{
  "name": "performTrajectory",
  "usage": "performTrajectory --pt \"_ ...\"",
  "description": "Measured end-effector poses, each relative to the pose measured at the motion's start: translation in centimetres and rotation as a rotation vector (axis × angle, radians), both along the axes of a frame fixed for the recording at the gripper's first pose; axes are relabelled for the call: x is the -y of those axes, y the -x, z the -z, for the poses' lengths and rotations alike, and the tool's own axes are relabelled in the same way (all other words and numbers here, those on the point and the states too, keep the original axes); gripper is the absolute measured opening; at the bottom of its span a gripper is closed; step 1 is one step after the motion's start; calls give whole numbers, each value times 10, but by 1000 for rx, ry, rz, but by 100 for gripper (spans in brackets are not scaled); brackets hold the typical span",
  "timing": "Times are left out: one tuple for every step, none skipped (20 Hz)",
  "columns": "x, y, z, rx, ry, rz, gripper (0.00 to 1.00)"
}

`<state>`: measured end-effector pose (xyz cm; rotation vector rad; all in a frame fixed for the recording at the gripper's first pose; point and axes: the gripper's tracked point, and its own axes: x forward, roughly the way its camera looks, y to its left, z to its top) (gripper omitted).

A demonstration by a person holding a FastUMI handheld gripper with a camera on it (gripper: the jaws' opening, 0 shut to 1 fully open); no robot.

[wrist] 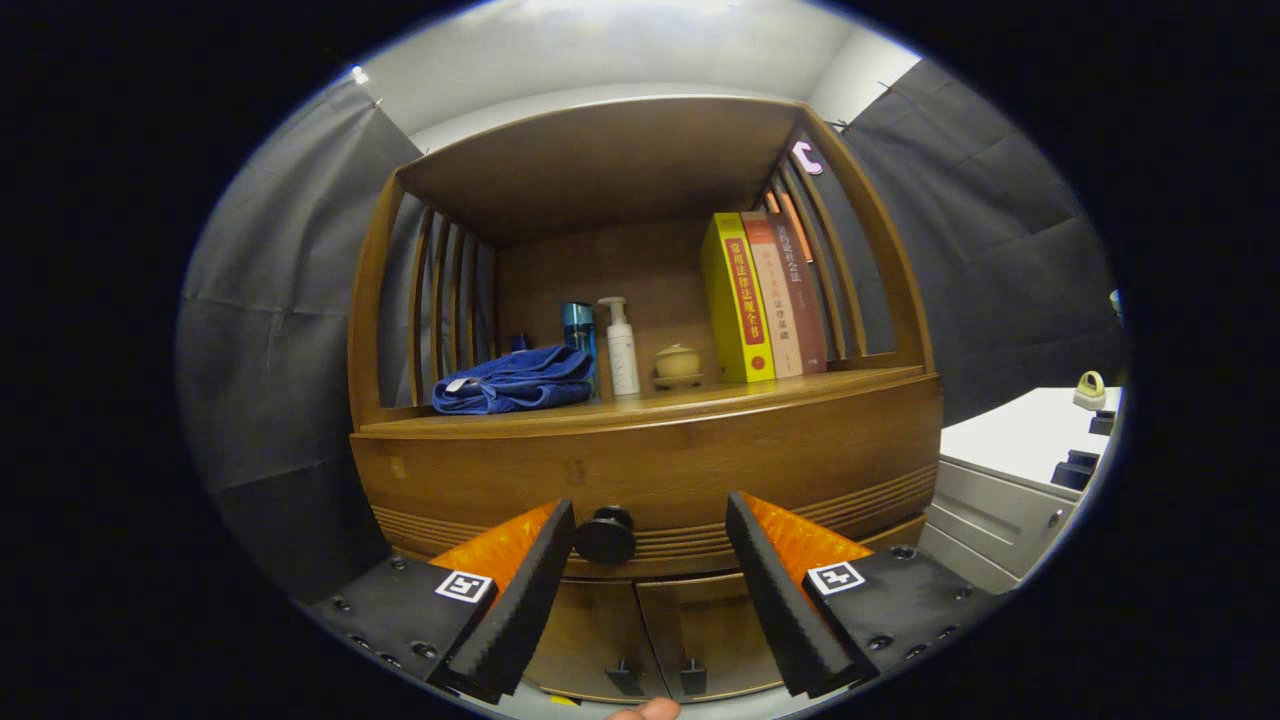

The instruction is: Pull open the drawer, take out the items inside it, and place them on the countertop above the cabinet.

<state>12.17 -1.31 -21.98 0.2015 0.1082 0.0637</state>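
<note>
I'm facing the wooden cabinet (640,470), which takes up most of what I see, with an open shelf bay above a wide drawer (660,480). The drawer front is flush with the cabinet body, so it is closed and I cannot see anything inside it. Below it are two small doors (650,630), each with a dark handle near the centre seam.

The countertop (640,408) above the drawer already carries a row of things. At the right end stand three upright books (765,295), the yellow one nearest the middle. At the left end lies a folded blue towel (515,380). Between them, from left to right, stand a blue bottle (578,335), a white pump bottle (621,345) and a small pale lidded pot (677,363) on a saucer.

My gripper (650,535) is spread wide, its fingers gripping nothing. The drawer's round black knob (605,535) sits between the fingers, close against the left one (540,570) and well apart from the right one.

Off to the right is a white cabinet (1010,480) with small objects on top.
</note>
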Motion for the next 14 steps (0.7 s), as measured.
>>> performTrajectory --pt "-4 -6 5 -9 0 -7 99" --pt "-6 -12 9 -14 0 -9 99" --pt "-9 -17 13 -23 0 -11 99" --pt "-10 -20 18 -33 -2 -9 99" --pt "-11 -23 24 -45 -4 -4 99" --pt "-13 -26 27 -56 -3 -3 99" --pt "-14 -32 29 -63 7 0 99" --pt "-18 -34 30 -68 20 -9 96" --pt "-21 -35 30 -71 34 -16 94" --pt "-25 -38 30 -69 44 -24 91" --pt "-28 -42 29 -64 48 -30 89" --pt "-24 -45 29 -70 53 0 84" --pt "-23 -46 32 -70 30 17 79" --pt "-24 -45 31 -74 -3 26 74"
